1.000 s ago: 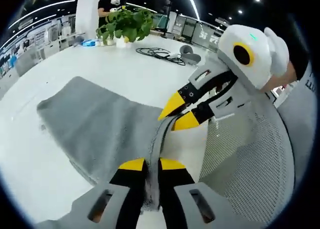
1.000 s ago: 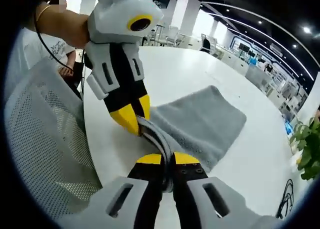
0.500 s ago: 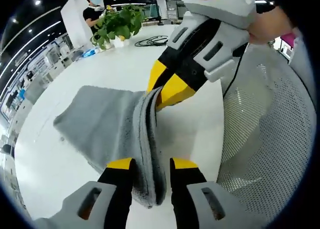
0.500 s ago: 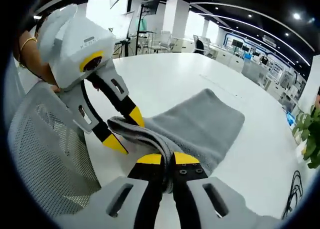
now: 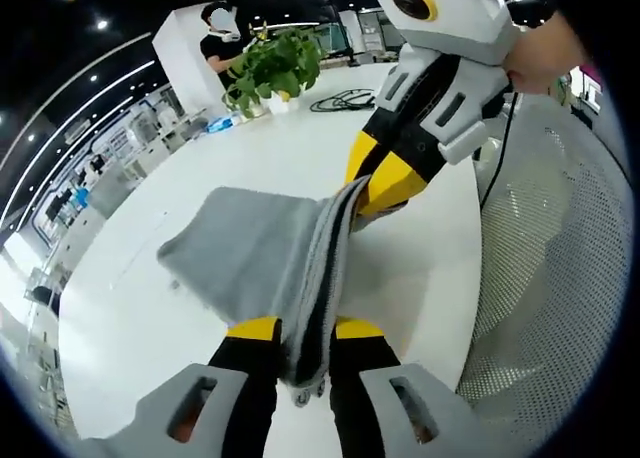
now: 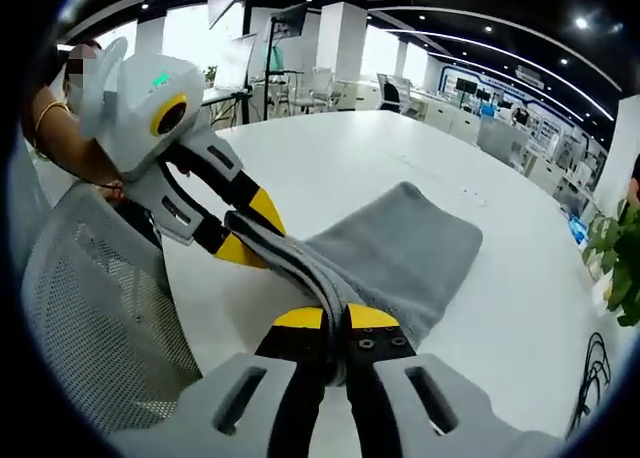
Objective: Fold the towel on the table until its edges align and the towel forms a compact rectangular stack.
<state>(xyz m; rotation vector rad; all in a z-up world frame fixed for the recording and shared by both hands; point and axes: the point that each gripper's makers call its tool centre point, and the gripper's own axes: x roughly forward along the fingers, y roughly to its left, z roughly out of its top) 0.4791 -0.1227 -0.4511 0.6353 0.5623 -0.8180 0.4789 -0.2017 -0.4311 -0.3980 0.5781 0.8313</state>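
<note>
both the left gripper and right gripper clamp the near edge of the grey towel, lifted off the white worktop. uneven pull could skew the layers, likely leaving edges misaligned.

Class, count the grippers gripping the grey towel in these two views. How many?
2. The left gripper clamps the towel at its near edge; the right gripper clamps the same edge further along.
</note>
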